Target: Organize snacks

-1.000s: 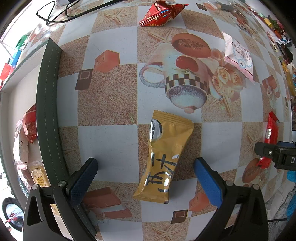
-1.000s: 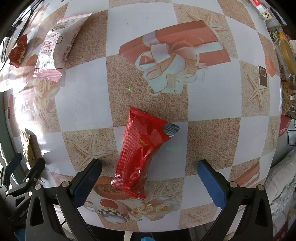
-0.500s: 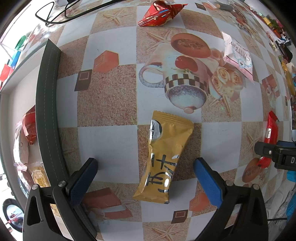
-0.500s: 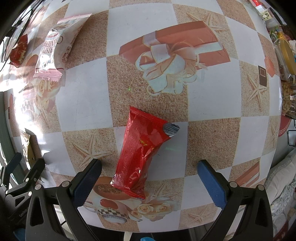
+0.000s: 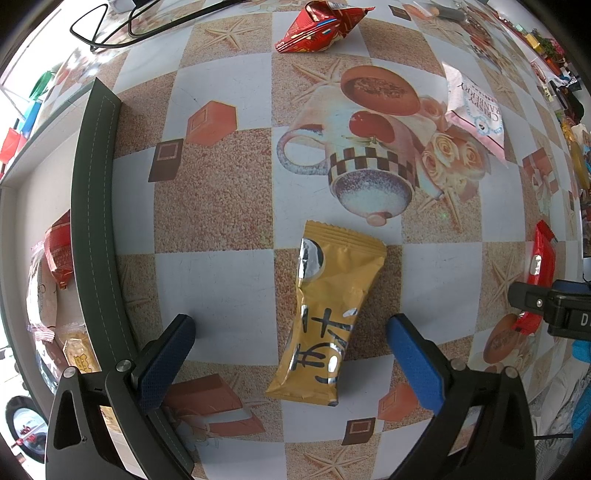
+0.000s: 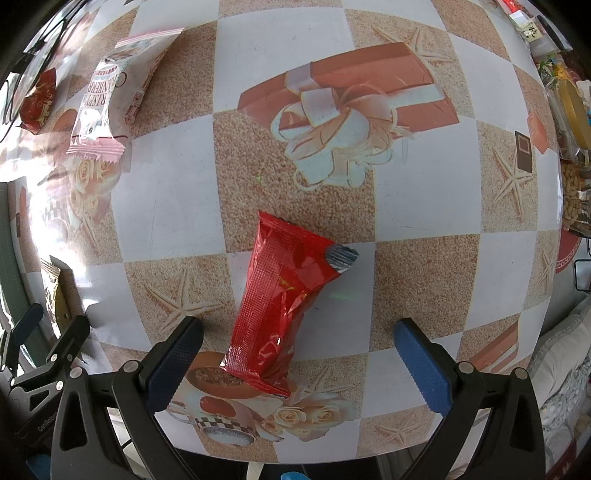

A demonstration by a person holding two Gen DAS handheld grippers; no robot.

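Gold foil catches the light on the yellow snack packet point(image 5: 325, 317), which lies flat on the checked tabletop point(image 5: 221, 192) between the spread fingers of the left claw point(image 5: 291, 332), untouched by either blue pad. The right claw point(image 6: 295, 339) is spread just as wide around a red snack packet point(image 6: 284, 299), which lies near the tabletop's near edge with 1 silver corner folded out; neither claw grips anything yet. Judging by how things lie, the sorting is partly done: along the tabletop's left edge stands a dark green box point(image 5: 92, 229), and inside it several packets already rest, a red one point(image 5: 59, 247), a clear-wrapped one and a yellow one point(image 5: 79, 354) among them. At least 4 snacks are left out: the yellow and red packets under the claws, a pink-and-white cranberry packet point(image 5: 476, 110) toward the far right of the tabletop, and a crumpled red bag point(image 5: 317, 26) at the far edge. The yellow packet is a long, slim pillow pack with crimped ends, dark lettering and a shiny silver patch near its far end; it looks light and a little puffed, so it should pinch easily across its width. The red packet is similar in shape, creased and glossy, with a finely textured side panel. Both appear lined up for a pickup, probably the step in hand.
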